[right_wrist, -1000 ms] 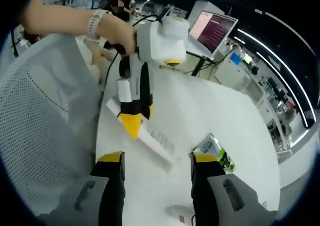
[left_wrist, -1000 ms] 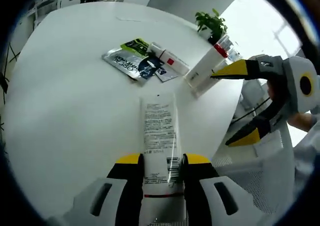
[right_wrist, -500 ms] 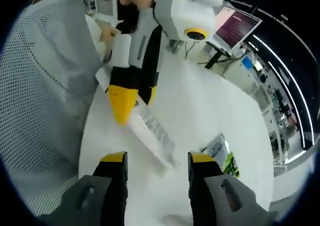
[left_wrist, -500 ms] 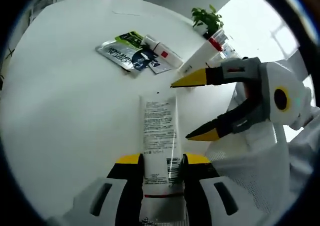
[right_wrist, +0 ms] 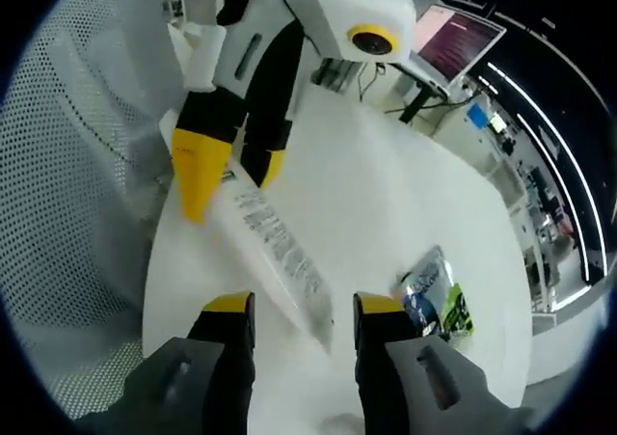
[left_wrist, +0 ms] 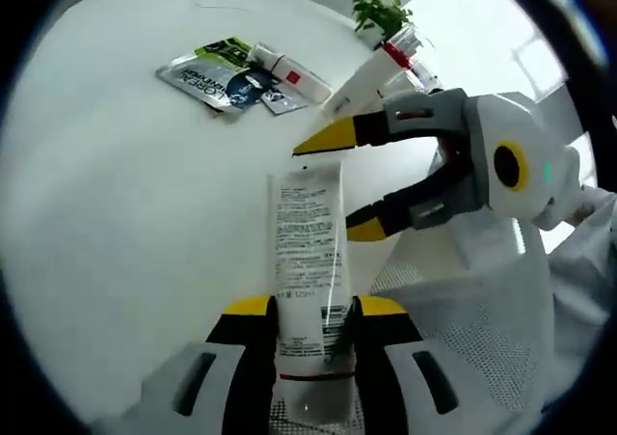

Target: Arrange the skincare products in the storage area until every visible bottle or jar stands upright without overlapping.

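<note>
At the bottom middle of the left gripper view, the left gripper pinches the cap end of a long white plastic tube with small black print, so the flat end sticks out over the round white table. The right gripper comes in from the right with its yellow tips spread apart on either side of that flat end, gripping nothing, probably to help stand the tube up. Farther off, at the upper middle, shiny sachets, a small white tube with a red mark and another white tube with a red cap lie close together, with a green plant behind; none of them blocks the way.
</note>
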`<state>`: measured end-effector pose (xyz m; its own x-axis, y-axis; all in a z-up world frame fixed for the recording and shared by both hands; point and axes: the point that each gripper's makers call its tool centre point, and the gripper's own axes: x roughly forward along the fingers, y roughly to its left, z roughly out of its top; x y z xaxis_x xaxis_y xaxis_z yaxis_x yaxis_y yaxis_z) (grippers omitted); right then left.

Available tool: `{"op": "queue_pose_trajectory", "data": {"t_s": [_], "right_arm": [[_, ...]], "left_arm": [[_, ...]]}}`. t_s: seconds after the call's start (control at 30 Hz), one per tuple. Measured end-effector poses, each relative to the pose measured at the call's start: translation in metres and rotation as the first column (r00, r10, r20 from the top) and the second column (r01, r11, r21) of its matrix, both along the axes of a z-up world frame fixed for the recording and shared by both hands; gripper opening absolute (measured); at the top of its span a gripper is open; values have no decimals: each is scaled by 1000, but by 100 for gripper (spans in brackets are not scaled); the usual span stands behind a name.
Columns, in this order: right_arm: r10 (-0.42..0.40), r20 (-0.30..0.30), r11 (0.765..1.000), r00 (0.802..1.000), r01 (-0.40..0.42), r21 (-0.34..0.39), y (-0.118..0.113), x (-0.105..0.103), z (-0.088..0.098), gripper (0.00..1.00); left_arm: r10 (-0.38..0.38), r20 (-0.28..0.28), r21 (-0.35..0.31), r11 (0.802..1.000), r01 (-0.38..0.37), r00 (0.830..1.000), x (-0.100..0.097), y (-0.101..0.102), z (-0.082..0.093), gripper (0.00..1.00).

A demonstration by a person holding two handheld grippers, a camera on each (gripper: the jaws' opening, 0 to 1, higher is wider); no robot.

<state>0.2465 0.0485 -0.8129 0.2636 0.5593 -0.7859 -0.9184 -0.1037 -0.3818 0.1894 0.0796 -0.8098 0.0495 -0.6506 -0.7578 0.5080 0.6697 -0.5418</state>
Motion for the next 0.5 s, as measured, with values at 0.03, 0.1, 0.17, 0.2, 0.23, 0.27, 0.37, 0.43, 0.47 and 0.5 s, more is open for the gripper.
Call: {"op": "queue_pose_trajectory", "data": {"t_s": [0.03, 0.1, 0.17, 0.2, 0.23, 0.27, 0.37, 0.43, 0.47, 0.5], "right_arm": [[4, -14, 1000, 1000, -4, 0, 1, -2, -2, 40], [5, -21, 1000, 1000, -5, 2, 3, -3, -4, 39], [8, -18, 1000, 1000, -7, 4, 4, -3, -3, 37], [9, -25, 1000, 1000, -9, 1, 4, -4, -5, 37], [7, -28, 1000, 1000, -7, 2, 5, -4, -6, 36], [9, -30, 1000, 1000, -8, 2, 5, -5, -6, 36], [16, -37, 1000, 999, -17, -9, 4, -8, -9, 33], [15, -53, 1000, 998, -16, -7, 4, -10, -10, 29], [10, -61, 1000, 998, -10, -8, 4, -10, -10, 29], [1, -71, 1000, 997, -2, -7, 4, -11, -10, 29]], "left_arm": [[-5, -9, -1, 1000, 5, 1000, -2, -1, -1, 26], [-25, -12, -1, 1000, 25, 1000, -5, -1, -1, 26], [-47, -6, 6, 999, 48, 999, -7, -2, -3, 26], [-48, -7, 11, 999, 48, 999, -7, -2, -4, 26], [-53, -7, 16, 998, 53, 999, -7, -1, -5, 26], [-54, -10, 16, 998, 55, 998, -8, -1, -5, 26], [-60, -19, 11, 998, 61, 998, -9, -1, -5, 26], [-66, -18, 16, 998, 66, 998, -10, -1, -6, 26], [-66, -18, 17, 998, 66, 998, -10, -1, -6, 26], [-65, -16, 17, 998, 66, 998, -10, -1, -7, 26]]}}
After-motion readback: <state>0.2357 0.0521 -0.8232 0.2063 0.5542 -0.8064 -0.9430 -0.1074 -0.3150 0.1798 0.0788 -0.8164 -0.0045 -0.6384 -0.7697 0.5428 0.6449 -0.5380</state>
